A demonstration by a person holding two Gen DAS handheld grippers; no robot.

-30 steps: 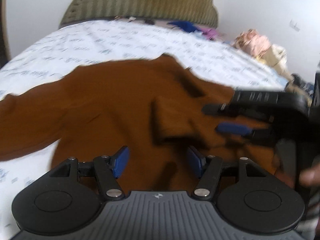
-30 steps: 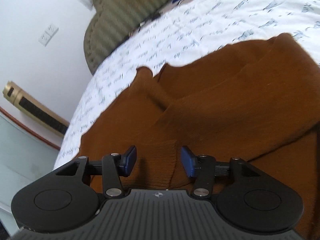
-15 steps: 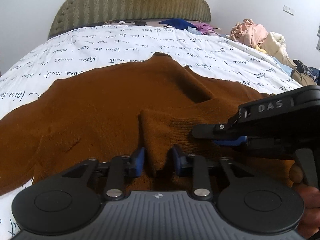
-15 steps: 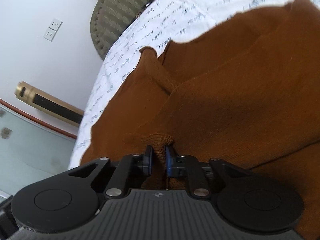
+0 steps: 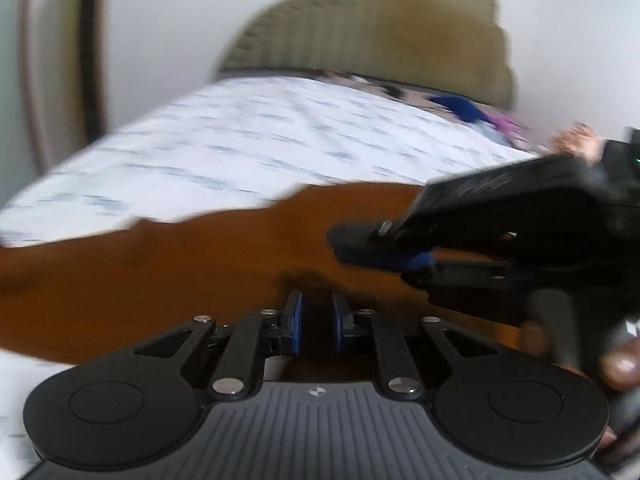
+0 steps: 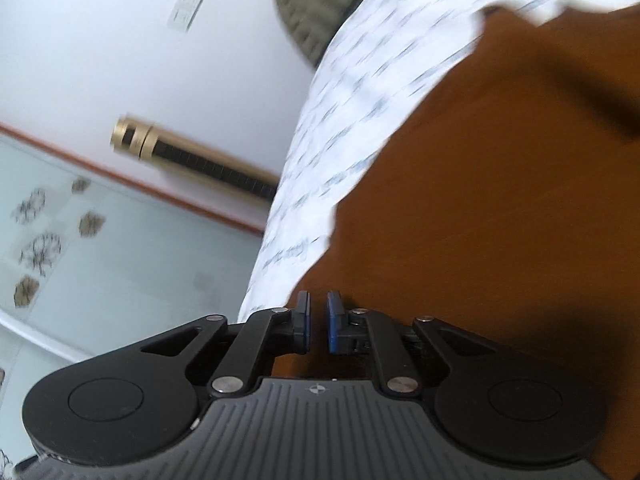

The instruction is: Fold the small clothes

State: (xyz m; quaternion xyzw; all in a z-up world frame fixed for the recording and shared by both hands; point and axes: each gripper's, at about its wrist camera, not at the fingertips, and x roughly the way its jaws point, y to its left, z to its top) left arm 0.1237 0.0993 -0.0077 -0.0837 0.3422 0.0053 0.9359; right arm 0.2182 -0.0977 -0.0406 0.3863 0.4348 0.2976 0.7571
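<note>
1. Quickly, left to right in our left wrist view: white printed bedsheet (image 5: 248,152) covers the bed, olive headboard (image 5: 372,36) at the far edge, all motion-blurred.
2. We see the brown garment (image 5: 160,264) spread across the near part of the bed, its far edge ragged against the sheet.
3. Our left gripper (image 5: 316,320) has its blue pads narrowed to a slim gap with brown fabric pinched between them; it is holding the garment.
4. Right of it in the same view, the right gripper (image 5: 384,256) comes in from the right edge, just above the garment; closure not readable here because of blur.
5. A fingertip of our right hand (image 5: 620,364) shows at the right edge under that gripper's handle.
6. Far right corner of the bed: a blue cloth (image 5: 456,106) and a pinkish clothes pile (image 5: 580,140), too blurred for detail.
7. Right wrist view, left side: a wall with a socket plate (image 6: 188,8) and a gold tower unit (image 6: 192,160) beside the bed.
8. Middle: bedsheet (image 6: 360,112) runs as a band; garment (image 6: 500,208) fills the right side.
9. Our right gripper (image 6: 319,322) is near-closed on a fold of the garment at its near edge.
</note>
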